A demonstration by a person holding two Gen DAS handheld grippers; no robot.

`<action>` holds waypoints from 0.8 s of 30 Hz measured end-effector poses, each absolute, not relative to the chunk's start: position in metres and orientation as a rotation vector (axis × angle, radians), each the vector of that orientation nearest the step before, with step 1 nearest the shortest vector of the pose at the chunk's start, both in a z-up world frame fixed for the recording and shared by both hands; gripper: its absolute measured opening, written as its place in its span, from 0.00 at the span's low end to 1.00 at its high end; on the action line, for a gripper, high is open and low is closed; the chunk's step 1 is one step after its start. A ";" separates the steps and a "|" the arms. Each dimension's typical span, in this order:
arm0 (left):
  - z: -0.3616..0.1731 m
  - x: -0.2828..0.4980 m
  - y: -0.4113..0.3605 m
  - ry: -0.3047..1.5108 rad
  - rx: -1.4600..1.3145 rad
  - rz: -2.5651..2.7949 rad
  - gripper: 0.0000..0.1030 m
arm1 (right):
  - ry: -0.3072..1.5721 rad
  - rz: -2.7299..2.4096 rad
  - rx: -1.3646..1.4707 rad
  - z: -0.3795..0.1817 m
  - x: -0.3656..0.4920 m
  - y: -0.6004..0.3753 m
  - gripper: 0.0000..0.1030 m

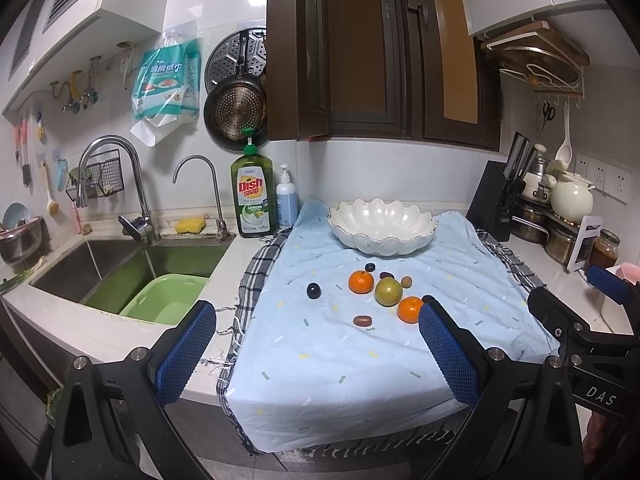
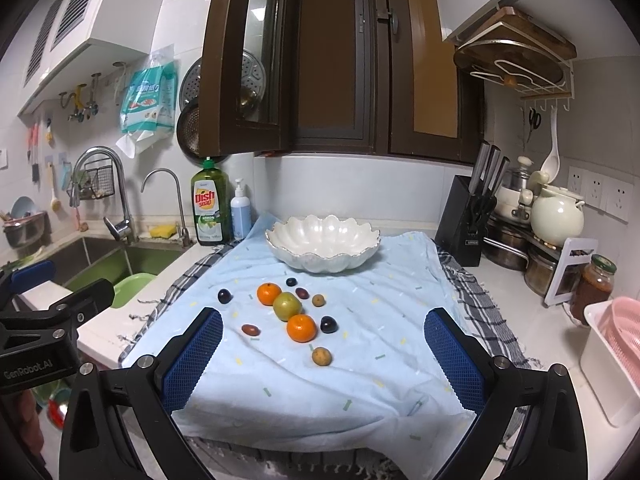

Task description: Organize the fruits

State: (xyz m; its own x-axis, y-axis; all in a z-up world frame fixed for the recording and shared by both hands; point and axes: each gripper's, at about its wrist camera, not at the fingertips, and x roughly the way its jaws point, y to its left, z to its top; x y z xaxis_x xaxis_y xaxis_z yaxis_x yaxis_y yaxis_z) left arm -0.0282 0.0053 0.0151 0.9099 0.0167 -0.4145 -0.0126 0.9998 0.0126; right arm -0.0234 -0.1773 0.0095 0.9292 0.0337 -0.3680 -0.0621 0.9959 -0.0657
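A white scalloped bowl stands empty at the back of a light blue cloth. In front of it lie two oranges, a green apple, several dark plums, a brown date and small tan fruits. My left gripper is open and empty above the cloth's near edge. My right gripper is open and empty, just short of the fruit.
A sink with a green basin lies left. A dish soap bottle and a pump bottle stand behind the cloth. A knife block, pots, a jar and a pink rack are right.
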 end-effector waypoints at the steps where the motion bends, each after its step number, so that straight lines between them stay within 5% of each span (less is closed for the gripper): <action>1: 0.015 -0.027 0.005 0.428 0.010 0.015 1.00 | 0.375 0.048 -0.077 0.009 -0.024 -0.177 1.00; 24: -0.011 0.017 -0.009 0.475 0.109 -0.109 0.94 | 0.464 0.034 -0.045 -0.024 0.022 -0.177 0.99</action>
